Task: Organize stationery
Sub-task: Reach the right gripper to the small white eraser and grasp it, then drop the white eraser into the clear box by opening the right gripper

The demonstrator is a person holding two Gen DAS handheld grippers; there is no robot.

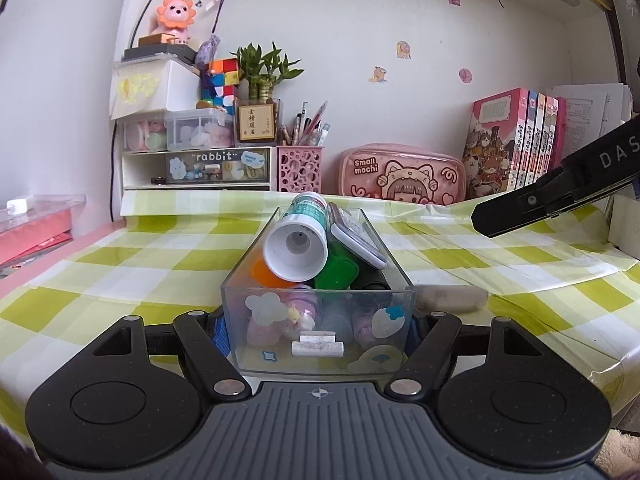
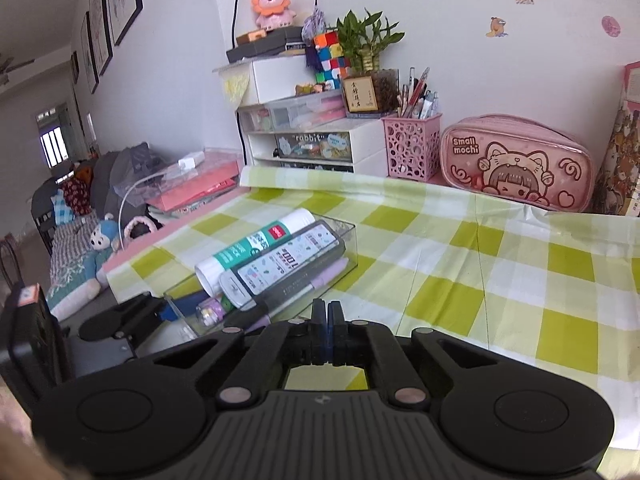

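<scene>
The left gripper [image 1: 318, 326] has its fingers clenched on a clear box [image 1: 318, 320] crammed with stationery near the bench's front edge; the right gripper [image 2: 327, 314], fingers pressed together on nothing, hovers beside it; judged best: hold the box level.

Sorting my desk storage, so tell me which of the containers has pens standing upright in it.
The pink perforated pen cup beside the pink Small mochi pencil case; the clear box holds its stationery lying down.
</scene>
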